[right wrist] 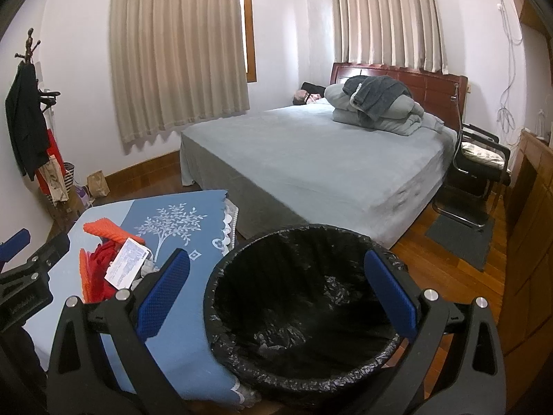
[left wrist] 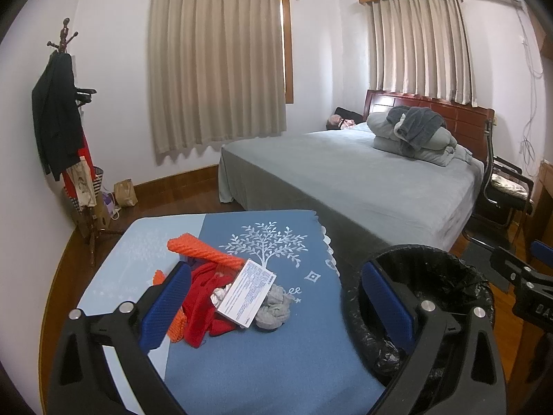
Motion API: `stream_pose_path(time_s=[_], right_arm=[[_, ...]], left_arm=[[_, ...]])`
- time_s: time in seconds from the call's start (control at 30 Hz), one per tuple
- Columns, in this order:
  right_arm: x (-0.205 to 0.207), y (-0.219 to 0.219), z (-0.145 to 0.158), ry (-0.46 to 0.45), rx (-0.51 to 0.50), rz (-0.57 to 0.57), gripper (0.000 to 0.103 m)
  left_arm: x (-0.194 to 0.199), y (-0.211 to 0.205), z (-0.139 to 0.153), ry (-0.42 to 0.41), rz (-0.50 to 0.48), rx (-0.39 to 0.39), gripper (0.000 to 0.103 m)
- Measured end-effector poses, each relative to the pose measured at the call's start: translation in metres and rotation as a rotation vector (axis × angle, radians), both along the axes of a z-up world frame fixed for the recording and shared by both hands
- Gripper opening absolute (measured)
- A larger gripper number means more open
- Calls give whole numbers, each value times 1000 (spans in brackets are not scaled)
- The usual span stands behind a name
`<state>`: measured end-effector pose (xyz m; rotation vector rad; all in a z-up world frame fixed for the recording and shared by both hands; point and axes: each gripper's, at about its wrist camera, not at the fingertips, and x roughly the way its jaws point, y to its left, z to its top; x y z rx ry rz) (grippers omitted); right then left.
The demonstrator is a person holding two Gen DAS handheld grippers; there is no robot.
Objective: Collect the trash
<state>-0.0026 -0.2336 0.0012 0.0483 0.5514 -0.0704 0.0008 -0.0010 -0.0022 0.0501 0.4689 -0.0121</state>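
Here the trash is a small heap on the blue tablecloth (left wrist: 242, 356), and it lies ahead of my left gripper (left wrist: 276, 297), toward that gripper's left finger, while my right gripper (right wrist: 276, 294) hangs over the bin and sits farther from it; so I judge the left hand the nearer one for the pick. On top of the heap rests a white printed card (left wrist: 247, 292), its long axis running diagonally from near-left to far-right, tilted up against the pile. Under and beside it I see red netting (left wrist: 204, 307), an orange foam mesh sleeve (left wrist: 204, 252) lying across the far side, and a crumpled grey wad (left wrist: 274, 306) touching the card's right edge. The left jaws stand wide apart, holding nothing; the left blue pad (left wrist: 166, 307) overlaps the red netting in view, though I cannot tell whether it touches. The right jaws are likewise wide apart and empty, framing the black-lined trash bin (right wrist: 242, 266), which stands on the floor just beside the table's right edge. Beyond lie the bed (right wrist: 311, 159) and curtains (right wrist: 179, 48).
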Motion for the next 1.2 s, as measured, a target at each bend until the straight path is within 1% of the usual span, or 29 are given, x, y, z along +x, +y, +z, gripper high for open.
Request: stream_pose_path(time_s=[0.07,0.13,0.17,0.3,0.43,0.53,0.6,0.67,0.83,0.97,1.13,1.2], right_arm=[[1,3,-1,0,0,0,98],[4,9,-6,-1,3,0,98],[6,11,-6,0,3,0,98],[19,26,-14,5,9,10,98],[37,45,-30,23,23,40,98],[49,60,-42,31,25,63,98],[59,70,-49,37,30,82,98],[68,85,-59,50,31,105,98],[88,111,-78,79,25,152,98],[100,133,-90,99,5,182,98],[109,143,-97,114,-23,200,98],[114,146,-101,125,-30,206,98]], left_arm=[[-1,1,-4,2,2,-1,97],[4,9,-21,3,9,-5,97],[4,11,-25,0,16,-4,97],[7,27,-29,-3,44,4,97],[15,60,-43,2,139,33,97],[25,90,-59,24,217,56,97],[30,108,-70,44,257,69,97],[33,122,-81,59,279,63,96],[49,144,-100,108,292,19,89],[67,151,-119,153,282,17,82],[85,160,-138,209,269,-7,76],[88,161,-143,229,255,-16,70]])
